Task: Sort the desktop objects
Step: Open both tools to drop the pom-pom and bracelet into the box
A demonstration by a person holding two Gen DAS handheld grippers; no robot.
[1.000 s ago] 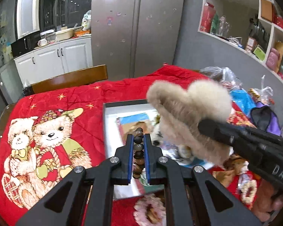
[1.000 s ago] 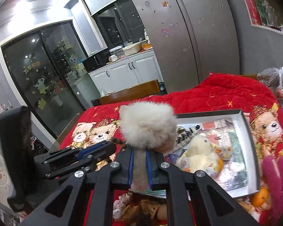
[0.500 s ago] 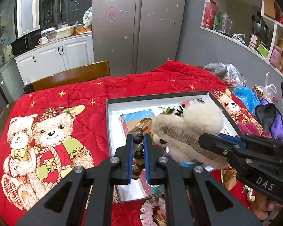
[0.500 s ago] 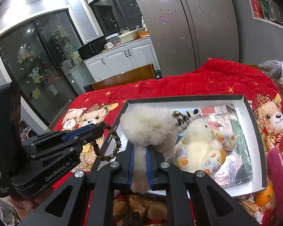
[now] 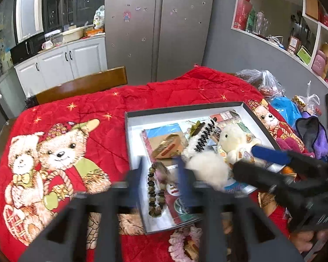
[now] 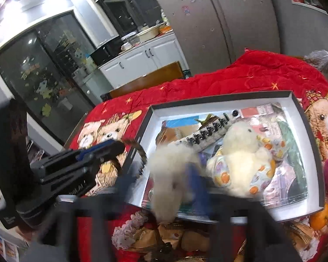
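Covering the bench, a red quilt [image 5: 142,100] carries a shallow box [image 5: 185,109]. Both grippers' fingers have just been opening. The right gripper [image 6: 161,174] straddles the fluffy piece [image 6: 168,174], unpressed. The left gripper [image 5: 159,174] frames the bead bracelet [image 5: 153,192] at the box's 7 o'clock corner.

Red quilt [image 5: 155,96] printed with bears (gold stars too); cream fluffy clip [image 5: 210,168]; brown bead bracelet [image 5: 154,193].

"DAS" partly readable on right hand-held gripper [image 5: 266,161] body; other text illegible.
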